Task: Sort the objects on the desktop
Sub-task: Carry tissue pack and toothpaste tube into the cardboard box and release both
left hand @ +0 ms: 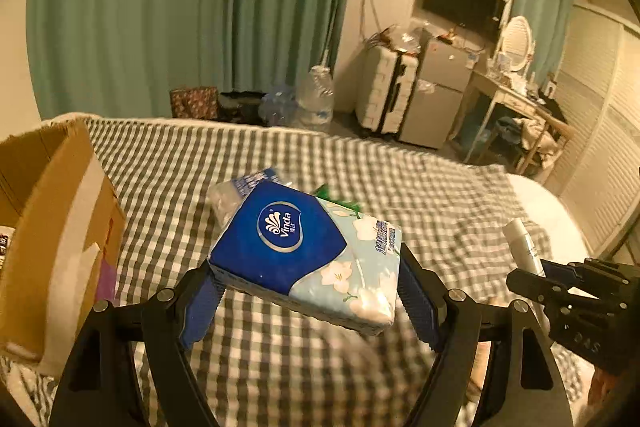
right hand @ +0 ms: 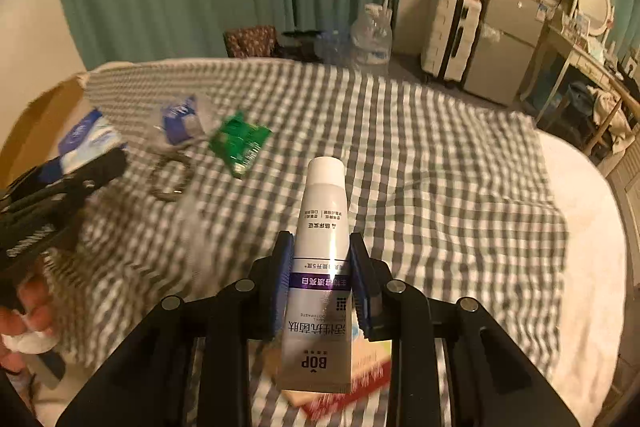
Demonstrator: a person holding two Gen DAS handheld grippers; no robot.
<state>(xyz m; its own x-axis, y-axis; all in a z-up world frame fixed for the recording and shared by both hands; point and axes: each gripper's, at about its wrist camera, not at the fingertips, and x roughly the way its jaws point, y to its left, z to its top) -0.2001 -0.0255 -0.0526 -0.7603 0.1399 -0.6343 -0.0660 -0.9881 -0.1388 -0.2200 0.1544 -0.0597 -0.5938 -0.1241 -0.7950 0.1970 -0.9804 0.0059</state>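
The tissue pack (left hand: pixel 306 259), a blue and pale floral soft pack with a white logo on its blue corner, sat clamped crosswise in the left tongs (left hand: pixel 308 291), its two short ends pressed by the blue pads (left hand: pixel 202 307) and its body raised clear of the checked bedspread (left hand: pixel 420 195). The left tongs stood wide, filled by the pack. To the left of these tongs stood an open cardboard box (left hand: pixel 68 227) on the bed, and just beyond the pack, partly hidden behind it, lay a clear wrapped packet with blue print (left hand: pixel 240 187) and a sliver of something green. At the right edge of the left wrist view the right tongs showed as a black frame with a white tube end above it. In the right wrist view the right tongs (right hand: pixel 322 283) were drawn narrow and gripped a white toothpaste tube (right hand: pixel 320 267) about its middle, the cap end pointing away from the tongs and the flat crimped end toward the camera; the tube was lifted off the bedspread (right hand: pixel 440 167). Beneath the tube's near end lay a flat red and cream item (right hand: pixel 360 383), too blurred to identify. Ahead and to the left of the right tongs lay a green packet (right hand: pixel 240 143), a pair of scissors (right hand: pixel 172 175) and the blue-printed packet (right hand: pixel 180 119), close together. Farther left the left tongs carried the tissue pack (right hand: pixel 88 139), with a person's fingers (right hand: pixel 28 311) below them.
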